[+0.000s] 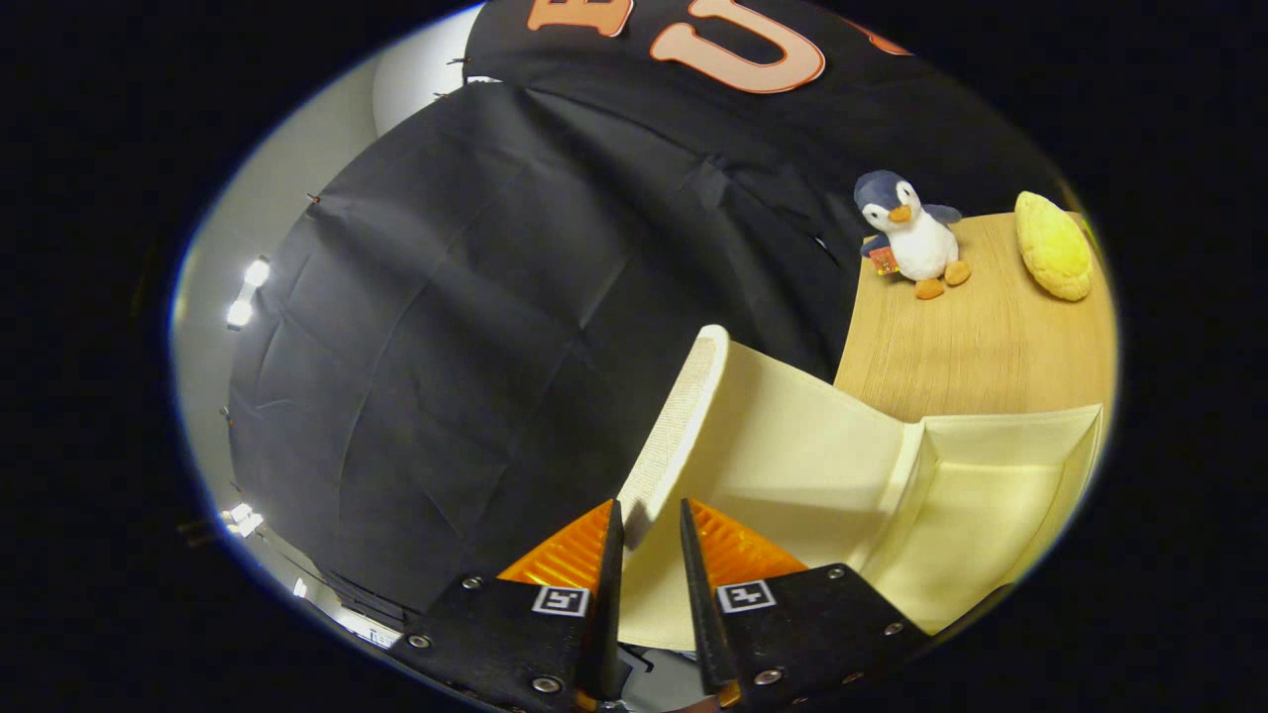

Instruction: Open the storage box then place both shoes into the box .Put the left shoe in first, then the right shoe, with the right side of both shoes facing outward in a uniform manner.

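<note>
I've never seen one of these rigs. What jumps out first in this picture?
Most striking is the cream lid of the storage box, swung up and pinched at its edge between the fingers of the gripper. Beyond the open box, on the wooden table, a plush penguin stands against the black cloth, with a yellow bun-like toy lying beside it.

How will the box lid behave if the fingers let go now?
The lid, pinched edge-on between the fingers, looks thin and fabric-covered: probably light, slightly flexible. Raised over the open box, it would likely flop back down or over.
</note>
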The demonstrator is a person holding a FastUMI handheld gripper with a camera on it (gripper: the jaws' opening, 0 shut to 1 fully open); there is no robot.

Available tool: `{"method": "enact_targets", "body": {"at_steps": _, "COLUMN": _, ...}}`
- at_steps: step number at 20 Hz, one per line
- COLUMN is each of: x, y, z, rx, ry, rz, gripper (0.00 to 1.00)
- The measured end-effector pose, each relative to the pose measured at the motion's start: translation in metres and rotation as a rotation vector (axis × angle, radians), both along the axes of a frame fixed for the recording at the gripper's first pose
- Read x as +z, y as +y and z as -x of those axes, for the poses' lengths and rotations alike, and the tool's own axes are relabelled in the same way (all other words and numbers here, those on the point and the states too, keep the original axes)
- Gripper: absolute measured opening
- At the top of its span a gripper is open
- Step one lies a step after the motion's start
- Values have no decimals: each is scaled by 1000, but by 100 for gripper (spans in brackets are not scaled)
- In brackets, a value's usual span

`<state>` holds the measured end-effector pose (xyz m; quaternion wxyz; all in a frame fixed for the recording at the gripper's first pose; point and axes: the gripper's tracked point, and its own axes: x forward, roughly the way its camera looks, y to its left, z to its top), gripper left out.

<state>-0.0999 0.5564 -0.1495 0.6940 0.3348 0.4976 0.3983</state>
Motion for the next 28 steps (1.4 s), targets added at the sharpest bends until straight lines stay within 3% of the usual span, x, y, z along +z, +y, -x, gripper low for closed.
{"method": "enact_targets", "body": {"at_steps": 3, "x": -21, "y": 2, "z": 7, "rx": 31, "ry": -8, "rz": 69, "gripper": 59}}
{"method": "enact_targets", "body": {"at_steps": 6, "x": -25, "y": -1, "z": 10, "rx": 36, "ry": -31, "rz": 91, "gripper": 76}}
{"method": "enact_targets", "body": {"at_steps": 8, "x": -35, "y": -18, "z": 12, "rx": 31, "ry": -44, "rz": 114, "gripper": 80}}
{"method": "enact_targets", "body": {"at_steps": 19, "x": -136, "y": -179, "z": 29, "rx": -121, "ry": -88, "rz": 419, "gripper": 83}}
{"method": "enact_targets", "body": {"at_steps": 25, "x": -136, "y": -249, "z": 43, "rx": -256, "ry": -74, "rz": 352, "gripper": 80}}
{"method": "enact_targets", "body": {"at_steps": 28, "x": -143, "y": -287, "z": 48, "rx": -300, "ry": -72, "rz": 396, "gripper": 81}}
